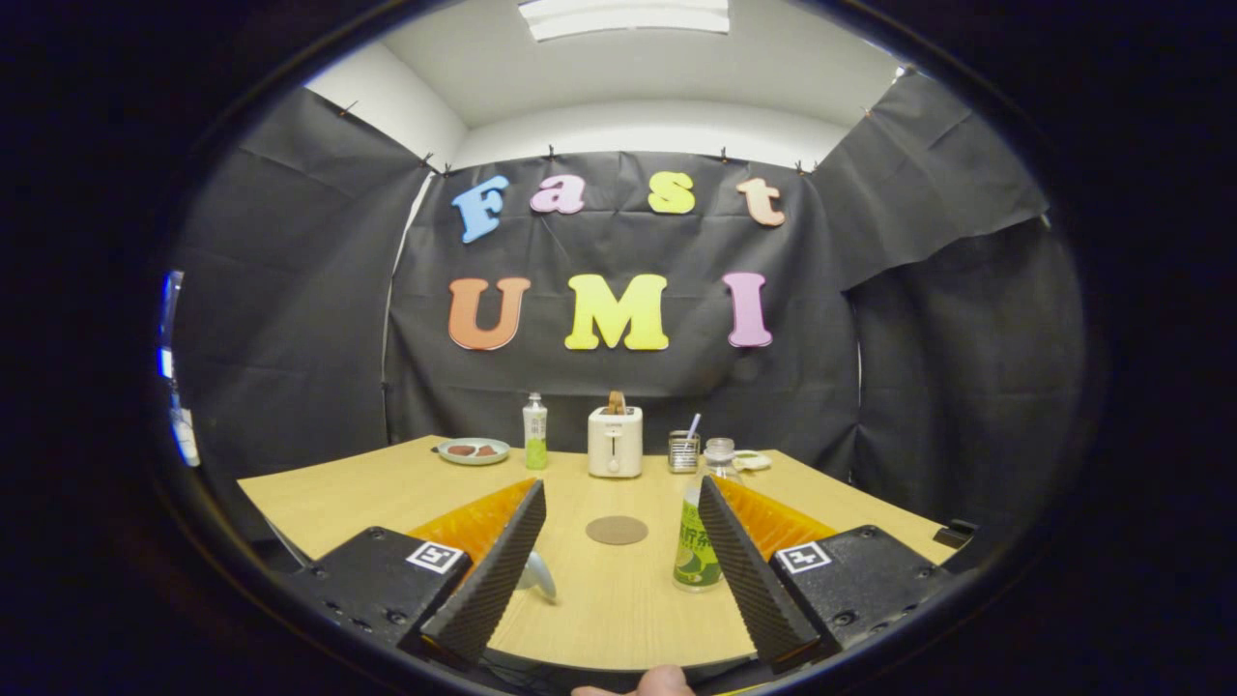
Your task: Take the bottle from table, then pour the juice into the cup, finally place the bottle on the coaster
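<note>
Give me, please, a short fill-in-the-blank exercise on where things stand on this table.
1. The gripper has its fingers ____, closed on nothing.
2. The round brown coaster lies on the table ahead, ____ the two fingers.
3. The near bottle stands upright, close against the inner side of the ____ finger.
4. At the far edge, the toaster stands between a second bottle and a ____ holding a straw.

Missing words: open; between; right; cup

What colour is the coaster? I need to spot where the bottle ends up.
Brown, a flat round coaster on the table, between and beyond the open fingers; gripper view.
</note>
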A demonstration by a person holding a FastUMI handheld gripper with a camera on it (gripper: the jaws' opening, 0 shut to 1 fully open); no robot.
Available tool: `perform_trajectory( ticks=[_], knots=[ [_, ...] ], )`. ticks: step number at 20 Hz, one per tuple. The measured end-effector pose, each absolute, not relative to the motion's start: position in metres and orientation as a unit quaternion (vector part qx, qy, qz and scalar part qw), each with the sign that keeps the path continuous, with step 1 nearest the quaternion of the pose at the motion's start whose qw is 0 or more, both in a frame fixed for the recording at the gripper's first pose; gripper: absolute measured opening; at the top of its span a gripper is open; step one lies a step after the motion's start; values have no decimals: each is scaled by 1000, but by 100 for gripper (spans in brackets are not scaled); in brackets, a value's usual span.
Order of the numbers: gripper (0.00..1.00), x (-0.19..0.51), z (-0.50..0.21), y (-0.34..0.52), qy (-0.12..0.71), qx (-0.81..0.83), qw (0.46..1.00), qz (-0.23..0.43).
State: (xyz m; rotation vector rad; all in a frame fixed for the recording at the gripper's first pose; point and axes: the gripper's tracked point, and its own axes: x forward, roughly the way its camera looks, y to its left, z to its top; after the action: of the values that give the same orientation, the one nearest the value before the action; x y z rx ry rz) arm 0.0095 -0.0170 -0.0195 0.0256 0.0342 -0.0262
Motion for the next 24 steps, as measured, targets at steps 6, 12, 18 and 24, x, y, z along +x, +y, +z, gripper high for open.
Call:
perform_trajectory(
  ticks=[6,12,18,24],
  knots=[
    [100,19,-10,-32,10,14,1000,3],
    [100,36,-21,-66,12,9,1000,2],
    [100,62,-62,-94,46,12,999,-18],
    [100,99,-108,-107,93,22,994,-45]
  ],
)
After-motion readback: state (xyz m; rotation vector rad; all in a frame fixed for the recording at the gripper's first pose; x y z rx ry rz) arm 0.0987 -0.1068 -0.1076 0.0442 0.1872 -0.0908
